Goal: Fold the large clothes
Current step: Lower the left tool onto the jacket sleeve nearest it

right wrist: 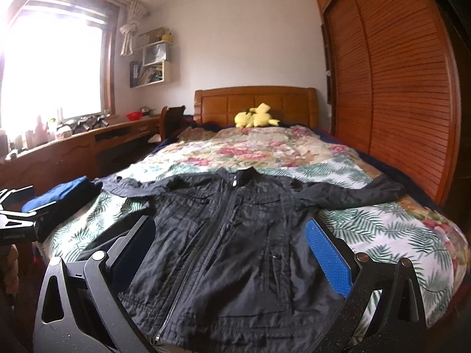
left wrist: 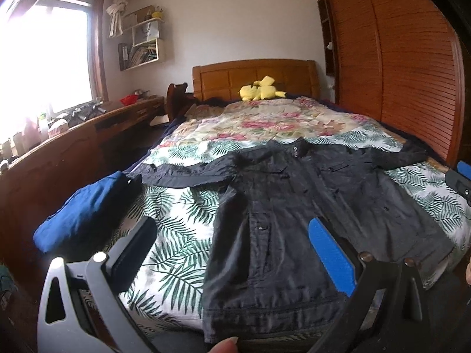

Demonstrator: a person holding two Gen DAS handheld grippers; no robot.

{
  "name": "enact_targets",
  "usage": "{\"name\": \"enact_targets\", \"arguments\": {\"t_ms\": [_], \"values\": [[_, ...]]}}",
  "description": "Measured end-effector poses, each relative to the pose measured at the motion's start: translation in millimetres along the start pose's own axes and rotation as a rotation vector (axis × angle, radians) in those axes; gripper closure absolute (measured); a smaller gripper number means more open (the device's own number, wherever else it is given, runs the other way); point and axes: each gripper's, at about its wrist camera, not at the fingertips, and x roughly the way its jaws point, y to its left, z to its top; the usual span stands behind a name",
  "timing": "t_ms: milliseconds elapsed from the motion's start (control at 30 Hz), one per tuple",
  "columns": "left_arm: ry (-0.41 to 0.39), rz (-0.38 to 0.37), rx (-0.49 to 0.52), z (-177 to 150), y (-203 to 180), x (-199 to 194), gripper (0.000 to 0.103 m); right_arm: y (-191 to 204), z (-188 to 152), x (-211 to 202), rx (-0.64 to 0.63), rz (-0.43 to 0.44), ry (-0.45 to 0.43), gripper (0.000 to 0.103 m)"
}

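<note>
Lying flat, front up, sleeves spread across leaf-print bedspread (right wrist: 382,223): dark jacket (right wrist: 235,235). Folded blue garment (left wrist: 88,209) just beside left sleeve. Left gripper (left wrist: 232,241) and right gripper (right wrist: 229,241) both spread wide, empty, poised above jacket hem.

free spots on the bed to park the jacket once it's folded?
Leaf sheet between the blue garment and the jacket, below its sleeve, is bare. So is the strip right of the jacket, and the floral quilt up to the yellow plush. Centre is covered; both grippers, left and right, hover open.
</note>
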Motion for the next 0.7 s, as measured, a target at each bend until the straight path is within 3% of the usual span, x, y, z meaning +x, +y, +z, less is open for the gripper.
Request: {"name": "enact_targets", "arguments": {"t_ms": [500, 700], "values": [[0.084, 0.057, -0.006, -1, 43, 88, 0.0, 35, -6, 105, -0.103, 0.105, 0.081, 0.0], [0.125, 0.059, -0.023, 3, 66, 133, 0.0, 52, -14, 162, -0.146, 0.146, 0.152, 0.0]]}}
